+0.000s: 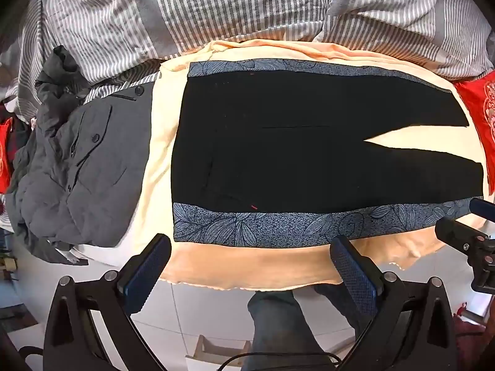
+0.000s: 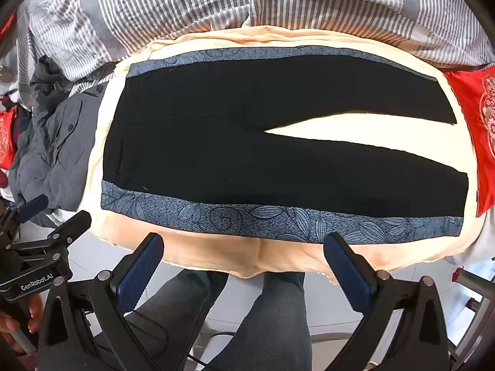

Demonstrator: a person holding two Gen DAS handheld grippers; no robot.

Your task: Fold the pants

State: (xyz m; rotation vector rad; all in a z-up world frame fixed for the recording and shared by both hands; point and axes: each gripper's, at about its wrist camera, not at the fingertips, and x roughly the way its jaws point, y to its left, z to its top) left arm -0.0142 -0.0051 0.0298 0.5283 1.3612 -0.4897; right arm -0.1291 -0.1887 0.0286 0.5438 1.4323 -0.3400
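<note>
Black pants (image 1: 278, 142) with blue leaf-patterned side stripes (image 1: 278, 222) lie flat on a cream sheet, waist at the left, the two legs spread toward the right. They also show in the right wrist view (image 2: 247, 154). My left gripper (image 1: 250, 247) is open and empty, held just off the bed's near edge below the pants' near stripe. My right gripper (image 2: 244, 244) is open and empty, also off the near edge below the stripe (image 2: 278, 219). The right gripper's body shows at the left view's right edge (image 1: 464, 241).
A cream sheet (image 1: 247, 269) covers the bed. A grey jacket (image 1: 86, 167) is heaped at the left. A striped grey duvet (image 1: 216, 9) lies behind. A red cushion (image 2: 476, 130) sits at the right. The person's legs (image 2: 272, 318) stand on white floor tiles below.
</note>
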